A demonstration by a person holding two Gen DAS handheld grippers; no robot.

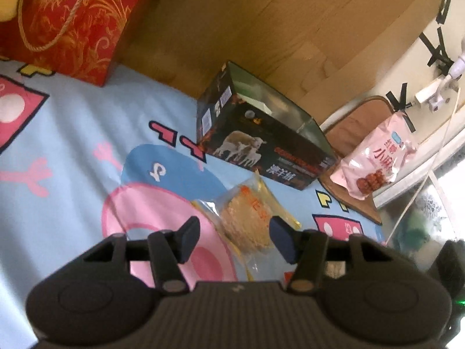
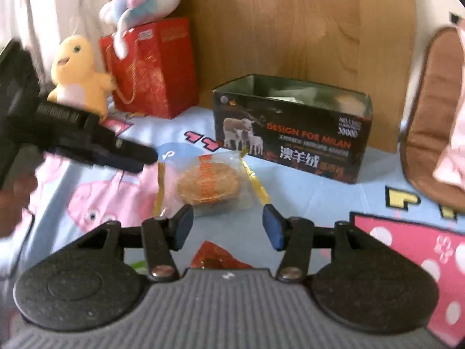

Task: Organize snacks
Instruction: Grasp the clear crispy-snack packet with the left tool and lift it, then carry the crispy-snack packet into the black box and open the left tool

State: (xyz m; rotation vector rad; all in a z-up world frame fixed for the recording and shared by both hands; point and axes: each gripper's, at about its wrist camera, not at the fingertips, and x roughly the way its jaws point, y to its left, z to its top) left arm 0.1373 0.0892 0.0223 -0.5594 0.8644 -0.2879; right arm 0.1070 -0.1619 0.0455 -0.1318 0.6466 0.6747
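Item: wrapped round pastry (image 2: 207, 184) in clear film with yellow sealed ends, lying flat on the cartoon-print bedsheet (image 1: 72, 133) just in front of the open black tin box (image 2: 290, 136), which stands toward the sheet's far edge against the wooden headboard (image 2: 276, 23). Right gripper (image 2: 228, 226): fingers wide, nothing between them, poised just short of the pastry. Left gripper (image 1: 234, 238): fingers parted, straddling the pastry's near end, pads not seen pressing. Handling note: likely best to close across the firm cake, not the slack film, then lift over the tin's rim. Surroundings: pink snack bag (image 1: 377, 160) on brown cushion (image 1: 351, 128) at the right edge; red gift bag (image 2: 151, 67) and yellow plush toy (image 2: 78, 69) at the far left corner. Obstruction: the two grippers crowd one item.
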